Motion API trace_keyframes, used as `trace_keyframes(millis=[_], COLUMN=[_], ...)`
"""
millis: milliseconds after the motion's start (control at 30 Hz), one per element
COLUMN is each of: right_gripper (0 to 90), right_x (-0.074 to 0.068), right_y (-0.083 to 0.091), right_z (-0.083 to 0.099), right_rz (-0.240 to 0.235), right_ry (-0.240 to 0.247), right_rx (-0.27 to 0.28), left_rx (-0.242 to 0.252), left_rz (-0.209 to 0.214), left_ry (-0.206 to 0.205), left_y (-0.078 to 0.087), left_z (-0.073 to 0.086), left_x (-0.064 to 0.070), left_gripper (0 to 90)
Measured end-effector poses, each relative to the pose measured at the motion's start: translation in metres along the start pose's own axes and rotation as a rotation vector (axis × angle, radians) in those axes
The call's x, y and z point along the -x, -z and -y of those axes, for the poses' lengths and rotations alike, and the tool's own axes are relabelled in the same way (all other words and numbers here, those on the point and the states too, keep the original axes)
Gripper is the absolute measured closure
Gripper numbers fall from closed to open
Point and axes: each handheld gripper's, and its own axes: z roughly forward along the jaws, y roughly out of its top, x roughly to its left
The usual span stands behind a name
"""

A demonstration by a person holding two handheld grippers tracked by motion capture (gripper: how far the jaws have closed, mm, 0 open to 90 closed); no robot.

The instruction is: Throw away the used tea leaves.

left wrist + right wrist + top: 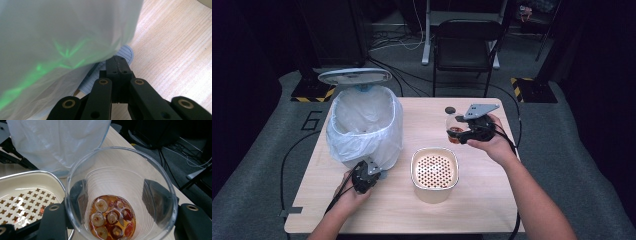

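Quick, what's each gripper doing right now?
Left gripper: shut, pressing the bin's pedal.
Right gripper: shut on the clear cup with sliced fruit in liquid.

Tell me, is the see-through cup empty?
No. The plastic cup holds amber liquid with round fruit slices at its bottom.

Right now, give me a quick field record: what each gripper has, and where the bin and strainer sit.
right gripper: shut on clear cup, held above the table
cup contents: amber liquid with round fruit slices
left gripper: jaws together, on the pedal at the bin's base
bin: white-bagged, lid raised, table's left side
strainer basin: cream, perforated insert, centre front, between bin and cup
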Motion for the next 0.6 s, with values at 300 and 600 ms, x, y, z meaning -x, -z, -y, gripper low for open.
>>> trace_keyframes(millis=[300,600], right_gripper=[37.3,37.3], right_x=[-0.005,-0.025], right_y=[-0.009,-0.015], right_z=[-0.011,-0.013], right_rz=[-0.089,-0.09], right_ry=[0.103,0.326], right_rx=[0.088,0.167], left_rx=[-0.001,-0.005], left_rz=[-0.002,-0.011], left_ry=[0.0,-0.002], left_y=[0.0,0.0], left_z=[0.0,0.0], left_x=[0.0,0.001], left_gripper=[90.0,90.0])
